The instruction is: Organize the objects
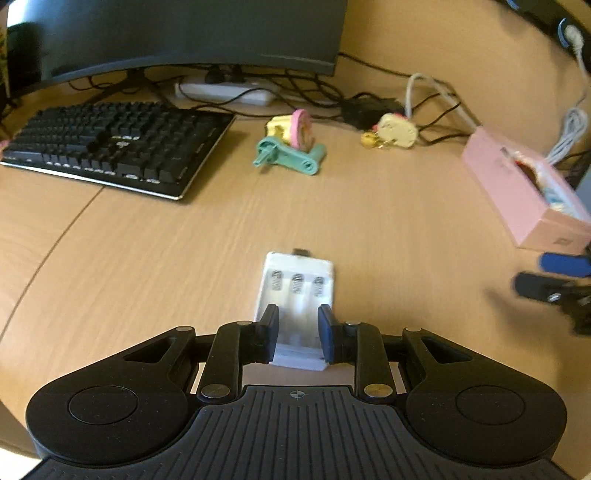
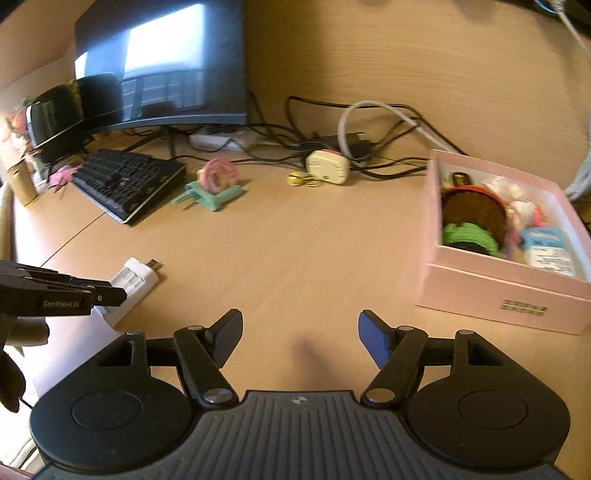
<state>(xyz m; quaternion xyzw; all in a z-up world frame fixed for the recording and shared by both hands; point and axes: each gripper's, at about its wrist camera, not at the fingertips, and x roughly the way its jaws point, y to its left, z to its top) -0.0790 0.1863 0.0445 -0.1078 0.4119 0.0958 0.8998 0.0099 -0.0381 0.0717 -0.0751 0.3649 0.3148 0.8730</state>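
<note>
A white battery charger with three springs and a USB plug lies on the wooden desk; it also shows in the right wrist view. My left gripper has its pads on both sides of the charger's near end, shut on it. My right gripper is open and empty above bare desk, left of the pink box, which holds several small items. A green and pink tape dispenser and a cream keychain toy sit farther back.
A black keyboard and a monitor stand at the back left. A white power strip and tangled cables run along the back. The pink box is at the right.
</note>
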